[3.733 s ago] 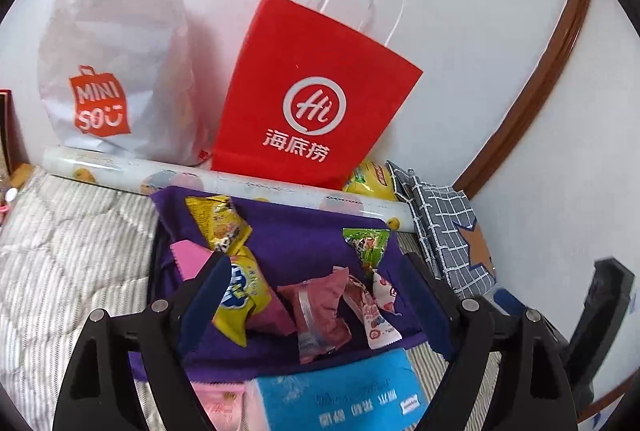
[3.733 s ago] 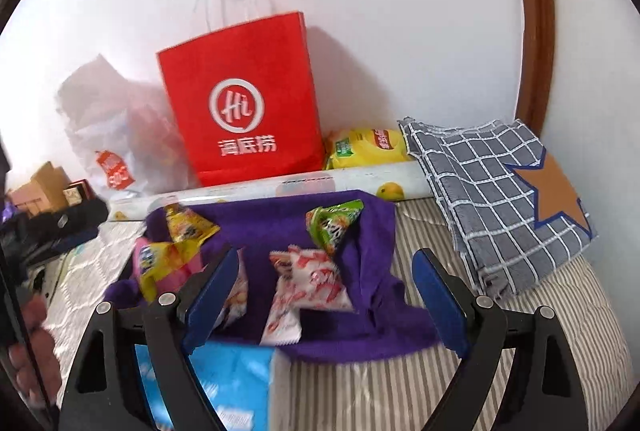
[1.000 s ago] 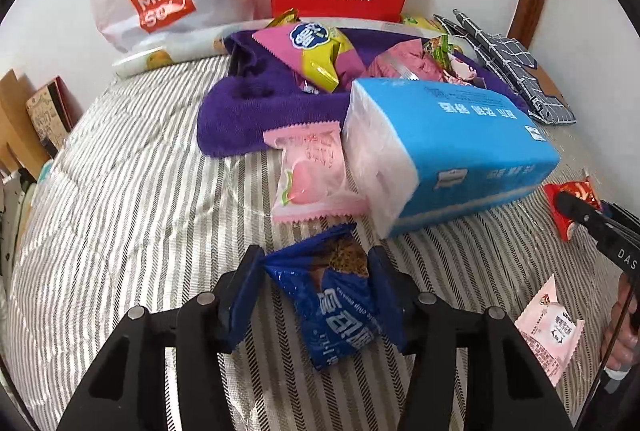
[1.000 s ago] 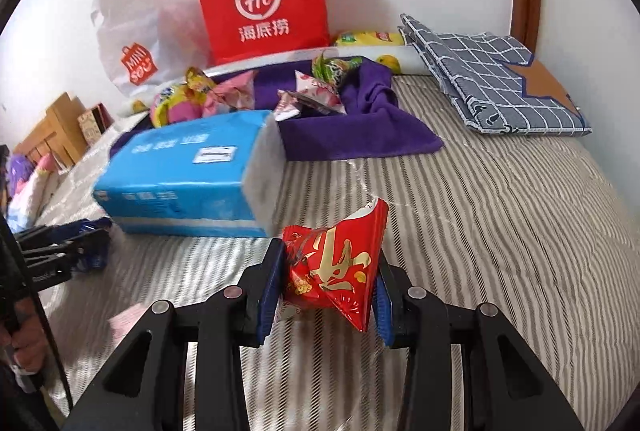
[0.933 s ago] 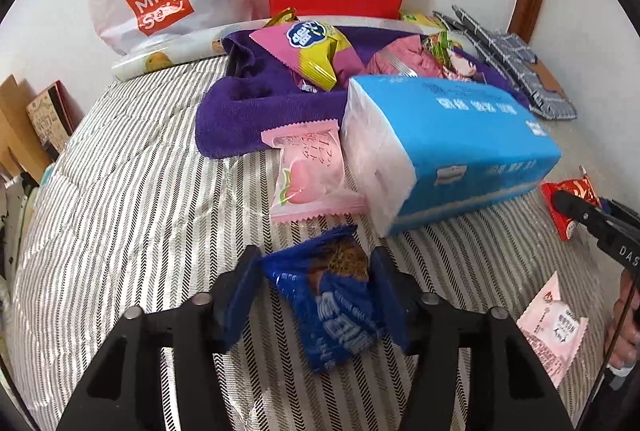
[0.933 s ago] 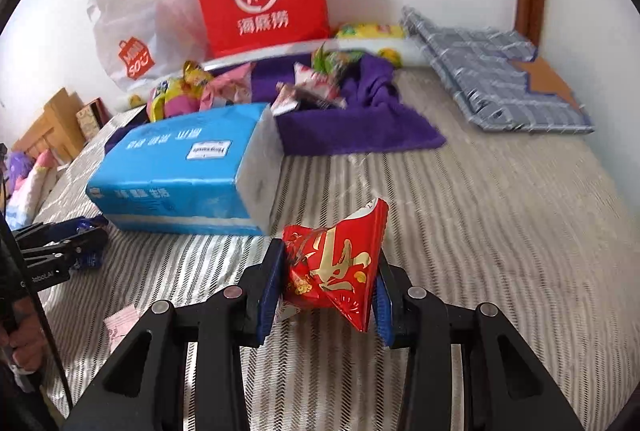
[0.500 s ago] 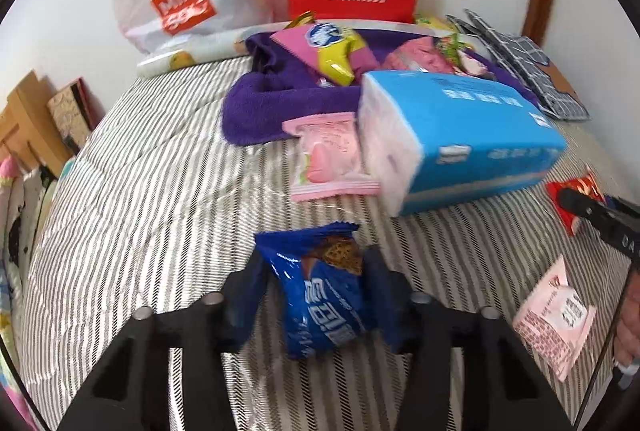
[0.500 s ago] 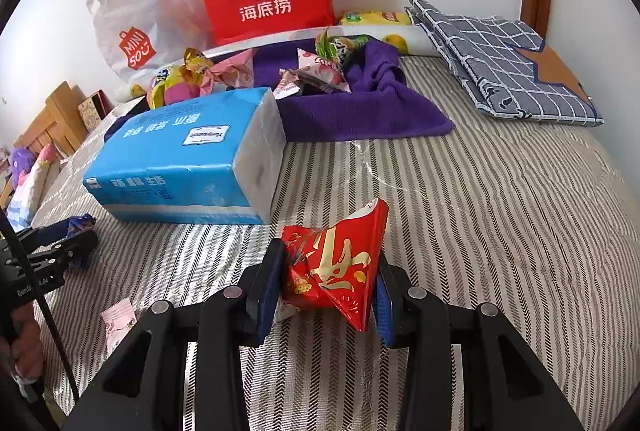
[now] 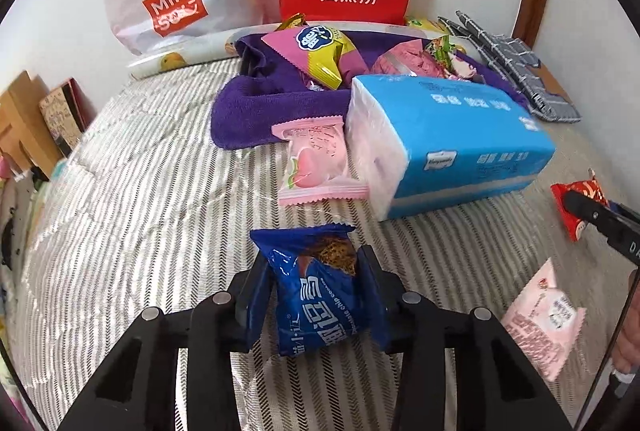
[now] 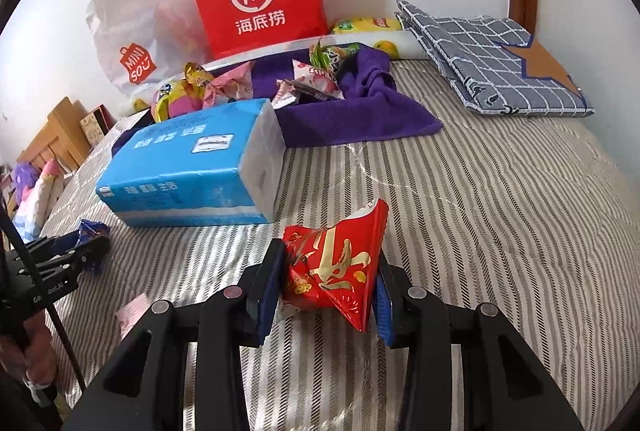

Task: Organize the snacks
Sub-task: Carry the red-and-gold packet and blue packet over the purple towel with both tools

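Snacks in both grippers at once! The left gripper [image 9: 318, 287] has its jaws clamped on the blue cookie packet [image 9: 316, 287], and the right gripper [image 10: 328, 279] has its jaws clamped on the red foil snack [image 10: 334, 267], both held just over the striped bed [image 10: 500, 211]. Ahead of them lies the blue tissue pack [image 9: 452, 135], and behind that the purple towel [image 9: 256, 103] carries the gathered pile, with the pink-and-yellow snack bag [image 9: 320, 51] on top.

My read is that this is the carry toward the towel. To do it well, each packet wants to travel high enough to pass over the tissue pack, or go round its ends, left and right. The wrappers are slippery and puffy, so the squeeze should hold steady until each sits over the purple cloth, then let go low so nothing slides off the pile. The pink peach packet [image 9: 316, 163] lies touching the tissue pack's near end, right on the left gripper's line, worth steering clear of. A second pink packet [image 9: 540, 315] lies loose on the bed near the right gripper, and is likely waiting its turn.

Compared with a second ago, the left gripper has lifted: the cookie packet, then down against the bedcover, now rides clear. The red snack sits in the right jaws unchanged.
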`<state>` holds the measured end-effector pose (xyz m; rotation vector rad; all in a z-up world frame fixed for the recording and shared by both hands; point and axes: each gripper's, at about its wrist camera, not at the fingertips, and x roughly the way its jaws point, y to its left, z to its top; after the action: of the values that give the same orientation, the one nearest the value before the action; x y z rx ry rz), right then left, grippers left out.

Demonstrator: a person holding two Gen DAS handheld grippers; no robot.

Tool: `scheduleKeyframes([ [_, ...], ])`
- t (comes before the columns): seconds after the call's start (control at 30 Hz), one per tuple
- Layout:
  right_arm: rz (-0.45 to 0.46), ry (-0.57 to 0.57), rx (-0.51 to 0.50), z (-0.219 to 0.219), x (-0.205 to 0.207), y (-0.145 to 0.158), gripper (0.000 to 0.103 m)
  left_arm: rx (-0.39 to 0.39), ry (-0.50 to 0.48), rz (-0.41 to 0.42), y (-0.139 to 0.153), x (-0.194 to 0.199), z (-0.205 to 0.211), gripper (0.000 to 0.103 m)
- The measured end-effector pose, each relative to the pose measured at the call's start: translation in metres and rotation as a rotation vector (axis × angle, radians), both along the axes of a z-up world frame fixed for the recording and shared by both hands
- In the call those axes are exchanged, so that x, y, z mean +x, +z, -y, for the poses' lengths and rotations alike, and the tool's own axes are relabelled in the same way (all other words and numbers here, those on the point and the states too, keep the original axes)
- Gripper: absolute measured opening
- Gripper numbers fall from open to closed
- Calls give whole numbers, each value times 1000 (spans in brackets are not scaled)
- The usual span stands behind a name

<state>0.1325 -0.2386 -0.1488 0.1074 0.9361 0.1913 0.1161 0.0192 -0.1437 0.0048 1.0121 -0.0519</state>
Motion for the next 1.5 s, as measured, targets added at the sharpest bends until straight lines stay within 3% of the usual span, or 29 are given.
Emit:
scheduleKeyframes([
  [0.17, 44, 23, -7, -6, -6, 21, 40, -145, -4, -11, 7, 2, -12, 38],
  [0.53, 121, 23, 16, -16, 0, 59, 40, -262, -52, 68, 40, -2, -10, 38],
  [0.93, 171, 55, -10, -34, 24, 84, 40, -265, -78, 153, 76, 27, 3, 38],
  [1.5, 237, 34, -15, -27, 107, 131, 40, -236, -37, 228, 110, 98, 1, 38],
])
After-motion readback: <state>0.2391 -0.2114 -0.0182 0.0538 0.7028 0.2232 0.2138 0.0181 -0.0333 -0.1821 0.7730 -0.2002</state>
